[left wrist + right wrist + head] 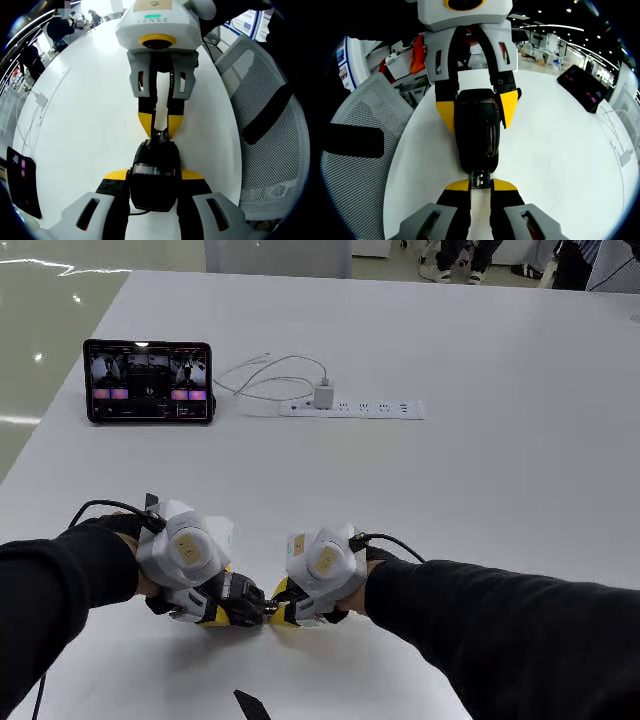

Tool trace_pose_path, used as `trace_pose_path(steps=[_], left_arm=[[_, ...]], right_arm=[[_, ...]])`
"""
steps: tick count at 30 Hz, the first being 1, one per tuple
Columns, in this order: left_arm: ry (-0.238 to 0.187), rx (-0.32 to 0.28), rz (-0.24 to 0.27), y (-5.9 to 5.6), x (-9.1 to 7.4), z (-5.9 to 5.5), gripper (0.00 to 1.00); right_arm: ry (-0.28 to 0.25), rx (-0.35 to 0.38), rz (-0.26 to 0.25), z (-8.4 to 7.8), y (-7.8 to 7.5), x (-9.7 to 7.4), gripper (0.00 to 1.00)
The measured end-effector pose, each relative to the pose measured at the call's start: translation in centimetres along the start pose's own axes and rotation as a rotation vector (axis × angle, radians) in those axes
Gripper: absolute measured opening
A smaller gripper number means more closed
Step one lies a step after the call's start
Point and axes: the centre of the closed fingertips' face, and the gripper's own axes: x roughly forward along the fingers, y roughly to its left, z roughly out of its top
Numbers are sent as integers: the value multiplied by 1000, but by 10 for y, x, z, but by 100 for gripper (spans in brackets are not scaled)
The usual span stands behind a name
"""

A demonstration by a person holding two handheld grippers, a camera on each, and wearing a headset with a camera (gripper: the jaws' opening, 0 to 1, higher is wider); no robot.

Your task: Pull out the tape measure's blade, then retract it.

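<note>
Tape measure [241, 598] sat clamped between the fingers of your left gripper [155, 175]. Your right gripper [481, 185] faced it with fingers nearly closed, pinching the hook [481, 178] just beyond the case, the blade barely drawn.

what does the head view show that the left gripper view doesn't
Head view: the person's left sleeve and the black cable behind the left gripper, plus a dark pointed piece at the near edge. Left gripper view: a grey mesh chair, and a close look at the right gripper pinching the blade tip. Shared: both grippers, the black tape measure in the left jaws, the tablet, the charger, the white table.
</note>
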Motion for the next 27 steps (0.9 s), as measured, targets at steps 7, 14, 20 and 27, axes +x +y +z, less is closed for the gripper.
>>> trace_pose_path(steps=[7,14,20,27], left_arm=[[-9,-9,8,1,0,0,30],[-11,-19,6,1,1,0,31],[-9,-14,8,1,0,0,30],[5,-12,8,1,0,-1,30]], right_arm=[[18,-3,-7,1,1,2,11],[25,23,-23,3,1,5,14],[22,-38,-14,3,0,6,10],[27,-28,-16,2,-1,4,10]])
